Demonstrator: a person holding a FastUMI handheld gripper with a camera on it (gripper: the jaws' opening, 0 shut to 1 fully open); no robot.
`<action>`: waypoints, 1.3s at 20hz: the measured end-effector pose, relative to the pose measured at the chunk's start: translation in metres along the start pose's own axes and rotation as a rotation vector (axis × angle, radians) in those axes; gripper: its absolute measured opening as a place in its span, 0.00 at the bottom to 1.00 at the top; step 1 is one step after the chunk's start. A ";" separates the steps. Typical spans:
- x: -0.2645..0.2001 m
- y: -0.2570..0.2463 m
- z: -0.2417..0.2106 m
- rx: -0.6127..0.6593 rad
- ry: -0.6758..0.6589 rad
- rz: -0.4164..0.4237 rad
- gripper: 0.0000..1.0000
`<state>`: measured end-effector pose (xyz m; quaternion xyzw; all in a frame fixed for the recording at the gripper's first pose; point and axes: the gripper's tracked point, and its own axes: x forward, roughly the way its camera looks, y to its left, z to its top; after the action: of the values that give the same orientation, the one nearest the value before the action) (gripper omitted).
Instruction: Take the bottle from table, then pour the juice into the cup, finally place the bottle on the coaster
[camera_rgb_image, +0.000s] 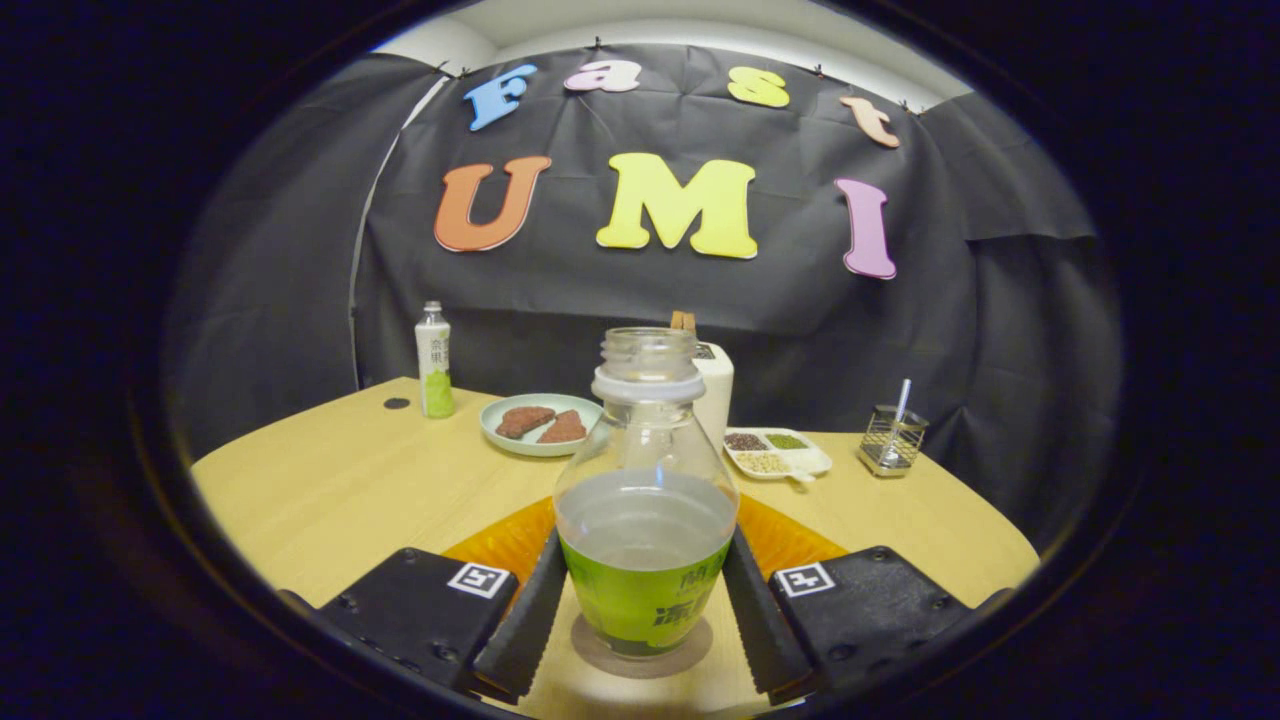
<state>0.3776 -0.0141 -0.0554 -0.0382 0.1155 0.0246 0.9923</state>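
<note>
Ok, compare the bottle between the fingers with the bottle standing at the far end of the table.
The near bottle has no cap, while the far bottle is capped. The near one is bulbous with a clear upper body; the far one is slim with a white wrap. The near one stands between the fingers of the hand-held gripper on a round coaster; the far one stands alone. Both are upright with green at the bottom.

Gripper: one two-finger unit, level, pointing toward the far side of the scene. Fingers angled inward from their blocks, one left and one right of the bottle, lying along its lower sides. Whether both press on it or have a slight gap cannot be told.
</note>
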 end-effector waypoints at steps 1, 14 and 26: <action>0.001 0.001 -0.003 0.006 -0.004 0.007 0.82; -0.015 -0.001 -0.005 0.067 -0.039 0.019 1.00; -0.054 0.011 0.007 0.001 -0.082 -0.002 1.00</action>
<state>0.3259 -0.0048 -0.0372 -0.0365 0.0748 0.0253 0.9962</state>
